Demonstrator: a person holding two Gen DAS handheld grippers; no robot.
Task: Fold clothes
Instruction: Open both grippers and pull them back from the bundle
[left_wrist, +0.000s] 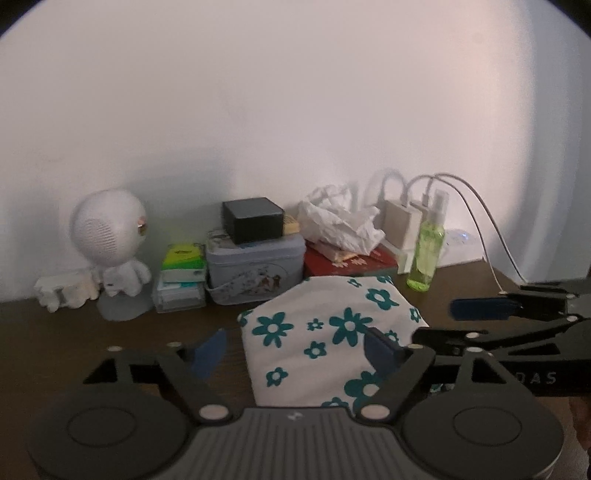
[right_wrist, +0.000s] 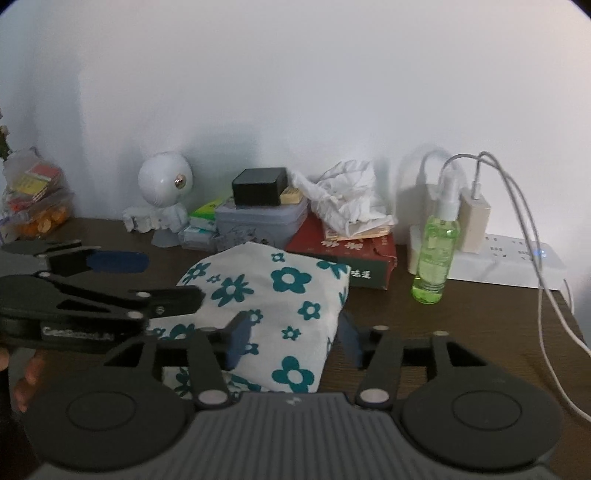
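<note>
The folded floral cloth (left_wrist: 314, 339) lies on the dark wooden surface (left_wrist: 74, 332), just in front of a tin (left_wrist: 255, 269) and a red box (right_wrist: 343, 254) by the wall. The left gripper (left_wrist: 295, 350) is spread wide over the cloth — its pads clear of the fabric. The right gripper (right_wrist: 291, 339) also stands spread, straddling the cloth's right edge without pinching it.

The left gripper (left_wrist: 295, 350) is hovering with jaws spread wide over the folded floral cloth (left_wrist: 317, 332) lying on the desk (left_wrist: 55, 332); the right gripper (left_wrist: 439, 323) is reaching in alongside.
</note>
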